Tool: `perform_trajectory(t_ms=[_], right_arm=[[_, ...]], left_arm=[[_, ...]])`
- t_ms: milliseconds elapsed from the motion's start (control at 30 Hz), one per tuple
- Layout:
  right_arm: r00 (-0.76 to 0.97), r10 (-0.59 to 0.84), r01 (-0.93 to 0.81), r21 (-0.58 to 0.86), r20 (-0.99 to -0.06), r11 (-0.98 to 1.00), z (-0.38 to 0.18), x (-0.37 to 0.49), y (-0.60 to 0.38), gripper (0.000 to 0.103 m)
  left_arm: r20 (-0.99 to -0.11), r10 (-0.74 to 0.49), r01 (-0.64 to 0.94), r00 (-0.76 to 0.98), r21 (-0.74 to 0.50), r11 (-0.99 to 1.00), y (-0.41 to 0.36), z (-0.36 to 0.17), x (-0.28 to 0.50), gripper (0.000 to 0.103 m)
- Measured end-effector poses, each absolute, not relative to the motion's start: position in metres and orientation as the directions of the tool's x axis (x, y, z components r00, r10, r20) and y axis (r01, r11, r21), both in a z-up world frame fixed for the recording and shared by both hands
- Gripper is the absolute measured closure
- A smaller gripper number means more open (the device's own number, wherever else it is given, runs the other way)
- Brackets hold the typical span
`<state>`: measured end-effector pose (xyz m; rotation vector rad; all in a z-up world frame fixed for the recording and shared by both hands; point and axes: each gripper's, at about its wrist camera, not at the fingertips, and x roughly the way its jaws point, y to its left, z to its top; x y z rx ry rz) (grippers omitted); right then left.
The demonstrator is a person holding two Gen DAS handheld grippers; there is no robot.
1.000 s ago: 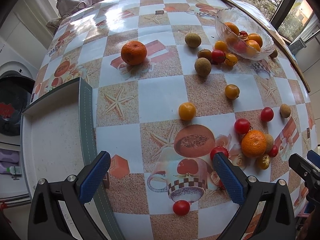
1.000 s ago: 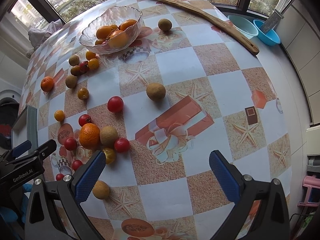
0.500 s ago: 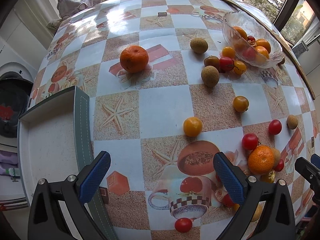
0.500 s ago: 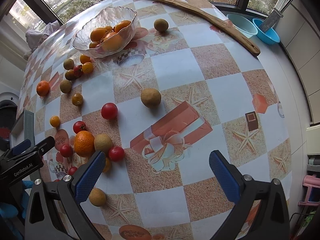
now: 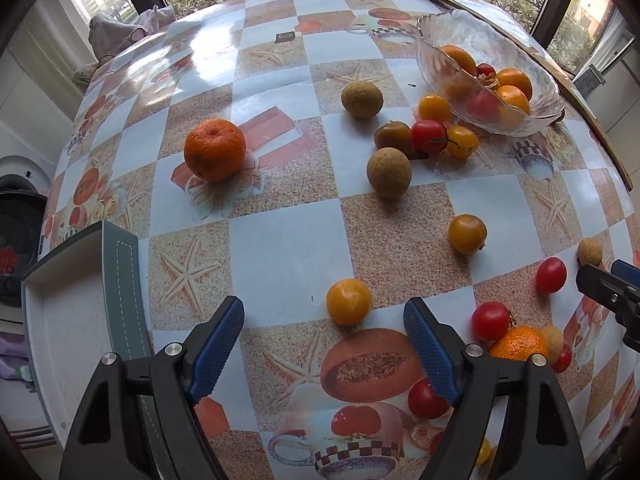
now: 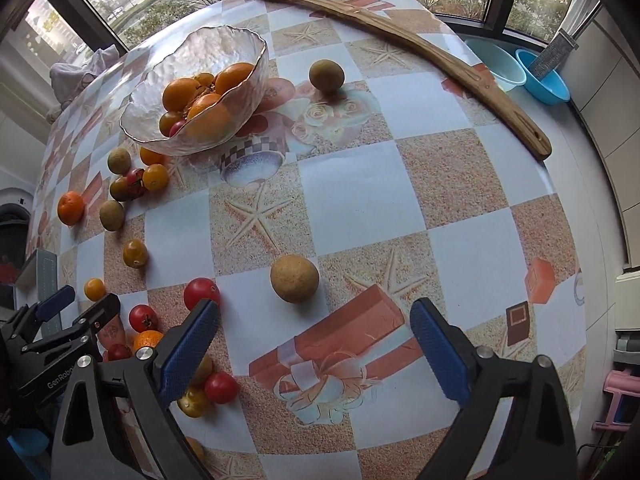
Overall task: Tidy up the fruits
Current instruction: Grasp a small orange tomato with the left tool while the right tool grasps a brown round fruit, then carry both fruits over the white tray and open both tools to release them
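Change since earlier: both grippers sit nearer the fruit than a second ago, and both pairs of jaws have just been closing a little, with nothing between them.
Fruit, left view: yellow cherry tomato (image 5: 348, 301) lies on the tablecloth (image 5: 280, 256) at 12 o'clock from the left gripper (image 5: 324, 348), just beyond the fingertips, slightly toward the right finger.
Fruit, right view: round brown fruit (image 6: 294, 278) lies at 12 o'clock from the right gripper (image 6: 314, 344), just past the tips, near the centreline.
Long axis: none to speak of; both fruits are round, so the closing direction matters little.
Nearer hand: each gripper is nearest its own fruit; neither touches.
Left fingers: wide apart, holding nothing.
Right fingers: wide apart, holding nothing.
Destination (judged): glass bowl (image 5: 486, 80) at 1 o'clock in the left view, already part-filled with oranges and tomatoes; well apart from both grippers.
Other fruit: large orange (image 5: 215, 155) at 11 o'clock; red tomato cluster (image 5: 490, 321) at 3 o'clock.
Surroundings: open box (image 5: 120, 280) at 9 o'clock; wooden strip (image 6: 400, 46) along the far table edge.
Writing: "GenRobo…" on the left gripper body, seen in the right view; remainder cut off.
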<state>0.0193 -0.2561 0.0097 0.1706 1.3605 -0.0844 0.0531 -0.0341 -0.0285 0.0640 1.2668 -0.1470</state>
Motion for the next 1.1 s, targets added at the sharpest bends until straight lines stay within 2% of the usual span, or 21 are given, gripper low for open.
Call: perform_trajectory(t_ms=[67, 100, 167, 200, 300, 333, 367, 467, 767, 933, 1100], right_arm=[[0.194, 0.036, 0.141, 0.064, -0.980, 0.988, 0.005, 0.022, -0.252, 0.027], [0.197, 0.021, 0.133, 0.048, -0.980, 0.990, 0.005, 0.023, -0.250, 0.027], [0.205, 0.007, 0.109, 0.030, -0.979, 0.994, 0.004, 0.026, -0.246, 0.033], [0.212, 0.010, 0.100, 0.032, -0.977, 0.994, 0.005, 0.026, -0.244, 0.037], [0.216, -0.017, 0.076, 0.000, -0.976, 0.997, 0.006, 0.026, -0.240, 0.063], [0.217, -0.017, 0.071, -0.001, -0.976, 0.997, 0.007, 0.026, -0.239, 0.077], [0.215, -0.011, 0.072, 0.004, -0.976, 0.997, 0.008, 0.026, -0.240, 0.076], [0.212, 0.038, 0.095, 0.059, -0.977, 0.994, 0.009, 0.022, -0.246, 0.076], [0.250, 0.121, 0.080, 0.145, -0.961, 0.986, 0.031, 0.003, -0.234, 0.076], [0.256, 0.166, 0.040, 0.182, -0.952, 0.983, 0.046, -0.001, -0.211, 0.076], [0.245, 0.213, -0.035, 0.210, -0.946, 0.977, 0.055, 0.001, -0.168, 0.076]], left_arm=[[-0.951, -0.087, 0.152, 0.297, -0.043, 0.987, -0.038, -0.026, 0.051, 0.026], [-0.951, -0.102, 0.156, 0.293, -0.058, 0.986, -0.039, -0.025, 0.050, 0.029], [-0.947, -0.125, 0.167, 0.295, -0.078, 0.983, -0.043, -0.022, 0.049, 0.044], [-0.945, -0.133, 0.175, 0.299, -0.083, 0.981, -0.046, -0.021, 0.049, 0.048], [-0.940, -0.148, 0.189, 0.306, -0.093, 0.978, -0.054, -0.015, 0.047, 0.068], [-0.939, -0.150, 0.190, 0.309, -0.094, 0.977, -0.056, -0.014, 0.045, 0.078], [-0.939, -0.152, 0.188, 0.309, -0.096, 0.977, -0.057, -0.012, 0.043, 0.081], [-0.935, -0.197, 0.174, 0.294, -0.151, 0.973, -0.052, -0.007, 0.038, 0.081], [-0.915, -0.237, 0.146, 0.328, -0.199, 0.969, -0.017, 0.040, 0.001, 0.081], [-0.915, -0.218, 0.098, 0.341, -0.196, 0.976, 0.016, 0.056, -0.013, 0.081], [-0.930, -0.131, 0.029, 0.343, -0.129, 0.991, 0.055, 0.047, 0.006, 0.081]])
